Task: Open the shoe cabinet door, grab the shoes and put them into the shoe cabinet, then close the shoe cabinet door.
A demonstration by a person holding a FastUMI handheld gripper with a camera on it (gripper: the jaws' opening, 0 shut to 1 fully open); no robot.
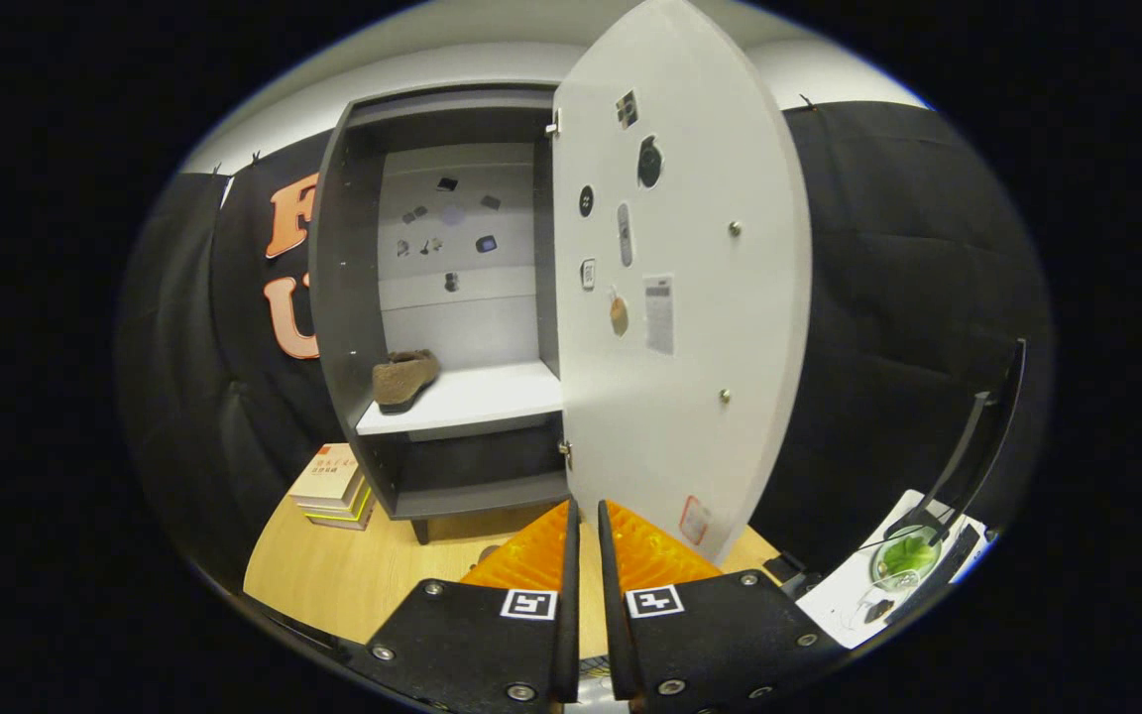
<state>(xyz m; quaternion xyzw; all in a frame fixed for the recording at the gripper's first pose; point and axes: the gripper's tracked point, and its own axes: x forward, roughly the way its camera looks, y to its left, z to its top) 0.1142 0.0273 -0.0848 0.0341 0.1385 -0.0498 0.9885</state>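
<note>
So the shoe cabinet (353, 297) sits well beyond the fingers and off to their left, up on a wooden table (353, 585), with its big white door (690, 327) swung wide open so the lower edge hangs just ahead of the fingertips. One brown shoe (403, 378) is already parked on the white shelf (477, 397) inside, near the left wall, and a stack of books (333, 486) lies beside the cabinet's foot. The gripper (586, 516) has its jaws pinched nearly together with just a thin gap, holding nothing.

Fingers (583, 526) nearly closed, empty; shoe (404, 378) on shelf (477, 397)
</note>
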